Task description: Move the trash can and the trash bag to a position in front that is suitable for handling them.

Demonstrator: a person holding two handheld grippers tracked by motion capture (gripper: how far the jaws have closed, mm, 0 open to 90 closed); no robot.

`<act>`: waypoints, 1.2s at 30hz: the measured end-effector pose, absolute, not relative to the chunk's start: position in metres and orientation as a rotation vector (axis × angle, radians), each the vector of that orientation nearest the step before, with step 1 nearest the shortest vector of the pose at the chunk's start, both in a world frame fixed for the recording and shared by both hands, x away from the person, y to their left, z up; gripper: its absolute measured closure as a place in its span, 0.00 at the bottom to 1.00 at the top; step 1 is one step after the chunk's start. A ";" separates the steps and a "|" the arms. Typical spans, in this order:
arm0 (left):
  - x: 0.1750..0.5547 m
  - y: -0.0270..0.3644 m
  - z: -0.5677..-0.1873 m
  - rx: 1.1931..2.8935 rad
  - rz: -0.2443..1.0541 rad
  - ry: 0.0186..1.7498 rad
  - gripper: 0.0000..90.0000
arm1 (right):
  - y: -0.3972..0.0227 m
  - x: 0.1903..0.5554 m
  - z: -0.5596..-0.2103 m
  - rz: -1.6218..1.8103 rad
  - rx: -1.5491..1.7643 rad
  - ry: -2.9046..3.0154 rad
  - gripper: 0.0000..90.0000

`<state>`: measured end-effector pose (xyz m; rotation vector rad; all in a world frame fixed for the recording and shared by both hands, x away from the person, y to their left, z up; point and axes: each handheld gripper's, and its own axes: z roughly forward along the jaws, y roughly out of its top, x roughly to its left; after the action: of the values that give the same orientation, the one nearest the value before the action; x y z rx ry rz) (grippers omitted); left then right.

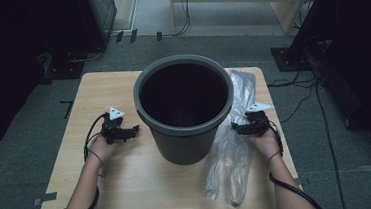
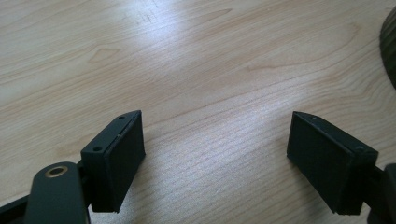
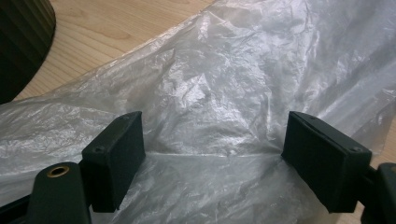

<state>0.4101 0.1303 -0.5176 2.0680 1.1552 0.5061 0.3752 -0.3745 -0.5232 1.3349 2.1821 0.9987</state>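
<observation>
Here the right gripper [image 3: 212,158] hovers, jaws spread, over the crumpled clear plastic bag [image 3: 224,88] beside the round dark-grey plastic bin [image 1: 184,107]. The left gripper [image 2: 215,161], jaws spread too, holds nothing above the light wooden table [image 2: 187,60].

Each bare-armed hand carries a black two-jaw claw: the left claw [image 1: 134,129] and the right claw [image 1: 235,126] both bear a grey three-cornered plate, flat rectangular screw-fastened pads, a brass-ringed hole, and trailing black cable.

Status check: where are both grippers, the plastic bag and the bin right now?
Left gripper open over bare table. Right gripper open over clear plastic bag, not gripping. Bin upright between them, unlined.
</observation>
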 end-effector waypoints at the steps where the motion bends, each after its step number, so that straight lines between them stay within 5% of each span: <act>1: 0.410 0.130 -0.518 2.065 0.510 1.165 0.20 | -0.374 0.375 -0.523 0.998 1.335 2.182 0.22; 36: 0.417 0.126 -0.517 2.034 0.539 1.245 0.19 | -0.373 0.377 -0.524 0.996 1.323 2.205 0.16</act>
<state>0.4169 0.1260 -0.5168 2.0339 1.2448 0.5389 0.3766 -0.3734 -0.5235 1.3232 2.2047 0.9958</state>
